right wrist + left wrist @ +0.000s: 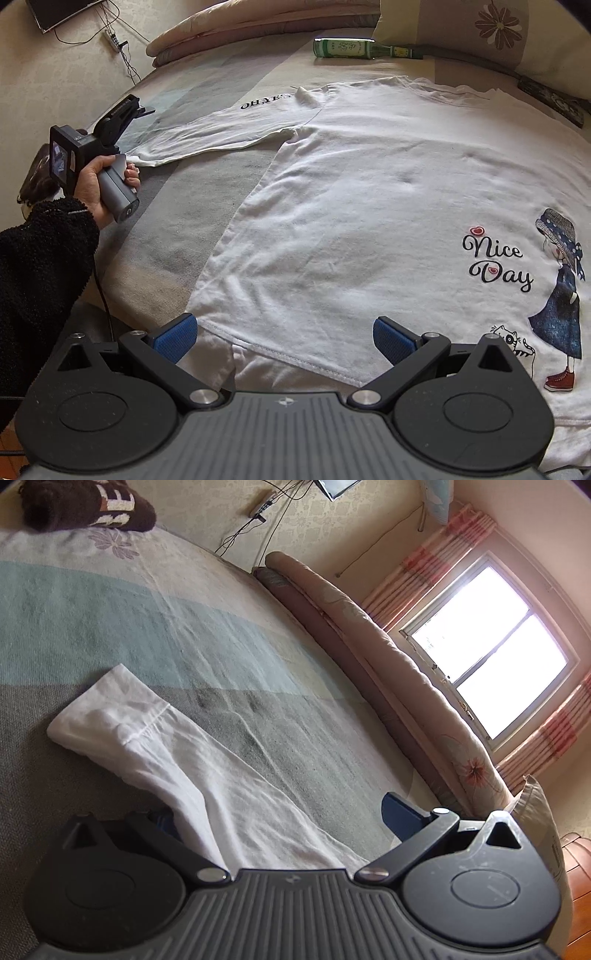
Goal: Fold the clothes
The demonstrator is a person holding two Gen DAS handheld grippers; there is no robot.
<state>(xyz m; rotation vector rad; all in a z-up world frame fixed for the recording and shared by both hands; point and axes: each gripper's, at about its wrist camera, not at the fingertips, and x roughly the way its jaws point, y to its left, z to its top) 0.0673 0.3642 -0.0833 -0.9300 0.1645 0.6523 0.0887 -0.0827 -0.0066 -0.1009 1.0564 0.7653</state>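
A white long-sleeved shirt (369,192) with a "Nice Day" cartoon print (495,262) lies flat on the bed. My right gripper (284,338) is open at the shirt's bottom hem (295,354), one blue pad on each side of it. The shirt's sleeve (221,129) stretches left to where a hand holds my left gripper (138,107). In the left wrist view the sleeve (207,775) runs between the open jaws of the left gripper (282,818). Its cuff (107,705) lies ahead, and the fabric covers part of the left pad.
The bedspread (184,627) is striped grey, teal and cream. A green bottle (351,48) lies at the far edge near a pillow (491,29). A brown knit garment (85,506) sits at one corner. A rolled quilt (369,635) lines the window side.
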